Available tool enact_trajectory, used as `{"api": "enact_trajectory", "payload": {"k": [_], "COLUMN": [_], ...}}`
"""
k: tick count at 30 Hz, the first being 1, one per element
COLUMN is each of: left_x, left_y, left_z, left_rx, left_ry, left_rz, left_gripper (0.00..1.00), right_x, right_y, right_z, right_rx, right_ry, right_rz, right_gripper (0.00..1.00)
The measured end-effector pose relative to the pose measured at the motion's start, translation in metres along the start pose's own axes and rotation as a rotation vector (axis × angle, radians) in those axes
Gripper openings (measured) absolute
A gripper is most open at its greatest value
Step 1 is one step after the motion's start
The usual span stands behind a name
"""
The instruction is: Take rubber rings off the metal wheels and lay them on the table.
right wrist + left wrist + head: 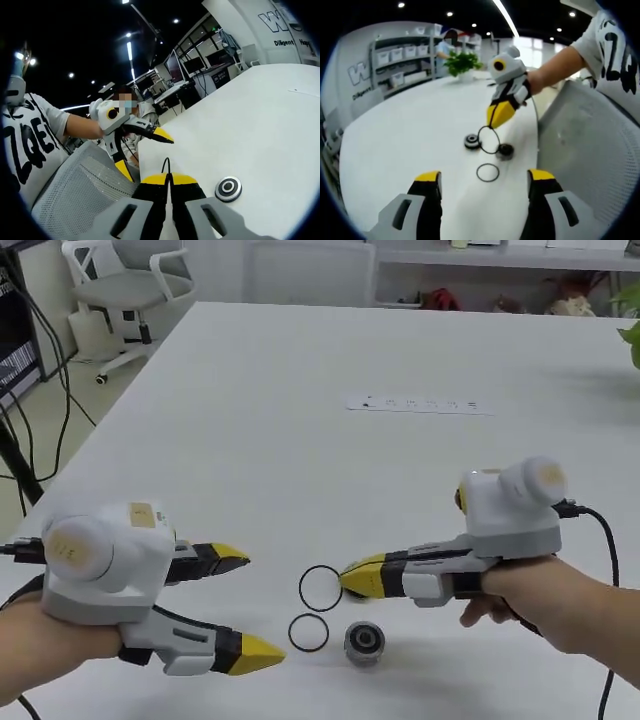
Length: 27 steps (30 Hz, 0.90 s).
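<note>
A person's right hand-held gripper [348, 580] is clenched on a thin rubber ring [320, 567], holding it low over the white desk [300, 440]. A second ring [290, 632] lies flat close by, next to a metal wheel [364, 640]. The left hand-held gripper [245, 604] hovers with jaws spread, grasping nothing. A loose pinch could let the springy ring flick away or drop onto its neighbour. The rings go straight on the bare desk, not into a tray.

black rubber rings [290, 632], small metal wheels [364, 641]
first ring [487, 172] flat near the table's [300, 440] near edge; second ring [300, 588] raised on edge; near wheel [505, 150], far wheel [472, 141] flat beside them
</note>
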<state>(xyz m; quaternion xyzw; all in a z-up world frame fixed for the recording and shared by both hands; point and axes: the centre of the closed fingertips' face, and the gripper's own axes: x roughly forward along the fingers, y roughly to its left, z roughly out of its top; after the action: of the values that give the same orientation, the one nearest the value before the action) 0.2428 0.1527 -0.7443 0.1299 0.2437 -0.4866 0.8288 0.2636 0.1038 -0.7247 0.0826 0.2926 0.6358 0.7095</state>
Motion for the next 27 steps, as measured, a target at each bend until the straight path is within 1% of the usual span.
{"api": "enact_trajectory", "payload": {"k": [6, 11, 13, 15, 20, 27], "left_x": [-0.008, -0.012, -0.013, -0.014, -0.016, -0.016], "left_y": [0.007, 0.013, 0.014, 0.016, 0.019, 0.019], "left_z": [-0.007, -0.007, -0.007, -0.008, -0.01, -0.011], "left_rx": [-0.013, -0.021, -0.021, -0.021, -0.022, -0.019], "left_ry": [0.009, 0.002, 0.002, 0.005, 0.008, 0.011], "left_rz": [0.024, 0.041, 0.045, 0.049, 0.055, 0.056], "left_gripper": [0.72, 0.73, 0.73, 0.73, 0.73, 0.74], "right_x": [0.01, 0.017, 0.019, 0.021, 0.025, 0.029], "right_y": [0.002, 0.002, 0.001, -0.004, -0.007, -0.009], "right_z": [0.0, 0.0, 0.0, 0.001, -0.003, -0.009], "right_rx": [-0.002, 0.0, 0.002, 0.003, 0.007, 0.008], "right_ry": [0.006, 0.012, 0.012, 0.016, 0.026, 0.046], "right_rz": [0.01, 0.015, 0.017, 0.017, 0.016, 0.015], "right_gripper": [0.0, 0.0, 0.0, 0.0, 0.0, 0.0]}}
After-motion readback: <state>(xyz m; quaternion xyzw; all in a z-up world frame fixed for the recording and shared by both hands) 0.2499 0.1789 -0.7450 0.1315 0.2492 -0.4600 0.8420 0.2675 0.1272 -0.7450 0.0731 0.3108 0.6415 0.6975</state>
